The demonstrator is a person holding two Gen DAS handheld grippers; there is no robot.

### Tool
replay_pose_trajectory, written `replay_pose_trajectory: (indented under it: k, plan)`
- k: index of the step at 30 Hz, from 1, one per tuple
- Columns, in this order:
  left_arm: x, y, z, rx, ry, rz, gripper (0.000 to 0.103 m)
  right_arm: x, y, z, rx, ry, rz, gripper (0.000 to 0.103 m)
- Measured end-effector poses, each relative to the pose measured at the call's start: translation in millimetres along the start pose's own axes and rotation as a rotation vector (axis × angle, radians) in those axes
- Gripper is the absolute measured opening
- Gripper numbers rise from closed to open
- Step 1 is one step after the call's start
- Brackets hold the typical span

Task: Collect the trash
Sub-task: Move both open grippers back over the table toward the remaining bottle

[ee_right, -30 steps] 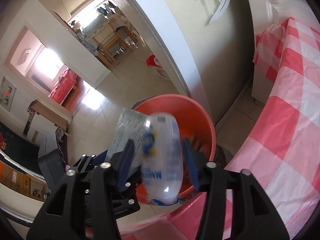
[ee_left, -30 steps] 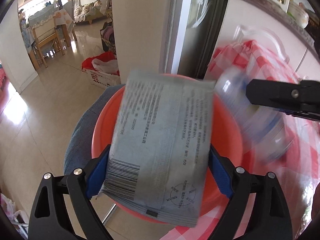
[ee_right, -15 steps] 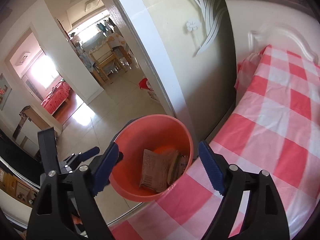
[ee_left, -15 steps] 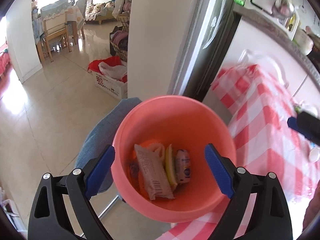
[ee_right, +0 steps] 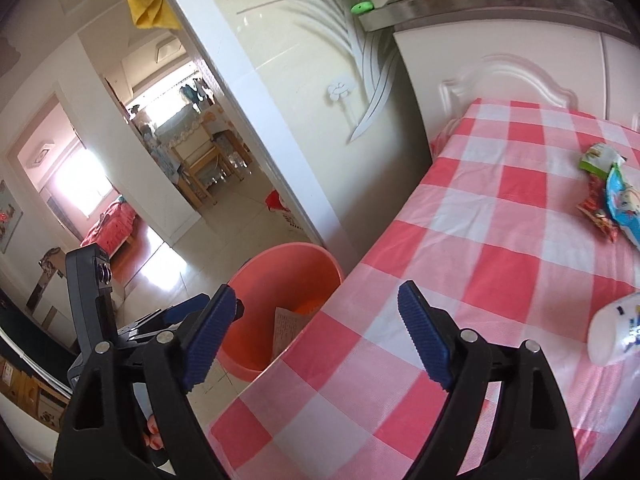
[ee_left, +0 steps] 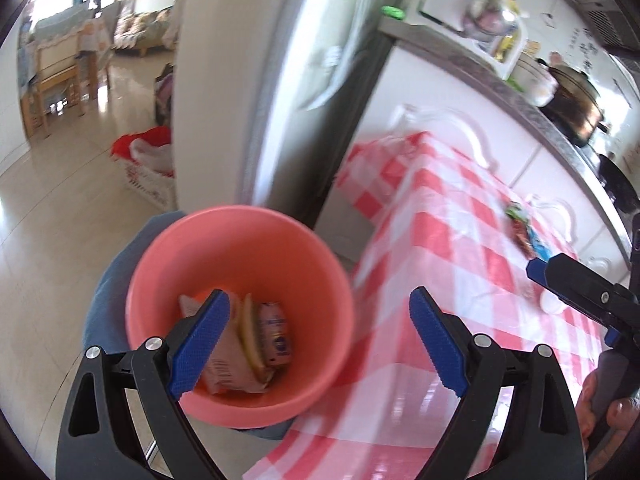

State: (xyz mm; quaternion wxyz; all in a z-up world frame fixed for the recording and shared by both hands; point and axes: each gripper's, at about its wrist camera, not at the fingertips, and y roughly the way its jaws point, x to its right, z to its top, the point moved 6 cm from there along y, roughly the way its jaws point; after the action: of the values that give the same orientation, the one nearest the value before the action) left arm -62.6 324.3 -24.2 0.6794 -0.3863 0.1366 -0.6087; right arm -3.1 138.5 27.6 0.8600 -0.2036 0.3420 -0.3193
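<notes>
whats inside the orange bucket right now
The orange bucket holds a tan wrapper, a yellowish piece and a small pink packet. Anything beneath them is covered.

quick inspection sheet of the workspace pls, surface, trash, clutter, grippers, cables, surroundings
surface: red and white checked tablecloth, mostly bare
job's things: salmon plastic bucket beside the table edge, wrappers inside; crumpled colourful snack wrappers and white plastic bottle on the cloth
clutter: nothing seen on the table beyond the trash
grippers: left gripper open, empty; right gripper open, empty, jaws just opened
cables: nothing seen
surroundings: white cabinet, grey countertop with kitchenware, doorway to a tiled room
</notes>
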Motion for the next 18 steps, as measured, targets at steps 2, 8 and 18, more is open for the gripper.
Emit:
replay_pose_trajectory:
  k: [2, 8, 18]
  plan:
    - [11.9, 0.0, -1.1, -0.005, 0.015, -0.019, 0.091, 6.6, -9.0, 1.8, 0.022, 0.001, -0.009, 0.084]
    - [45.8, -3.8, -5.9, 0.001, 0.083, -0.089, 0.091, 28.3, -45.0, 2.4, 0.067, 0.029, -0.022, 0.084]
    - [111.1, -14.1, -9.1, 0.012, 0.232, -0.154, 0.091, 78.3, -113.8, -0.9, 0.157, 0.083, -0.086, 0.09]
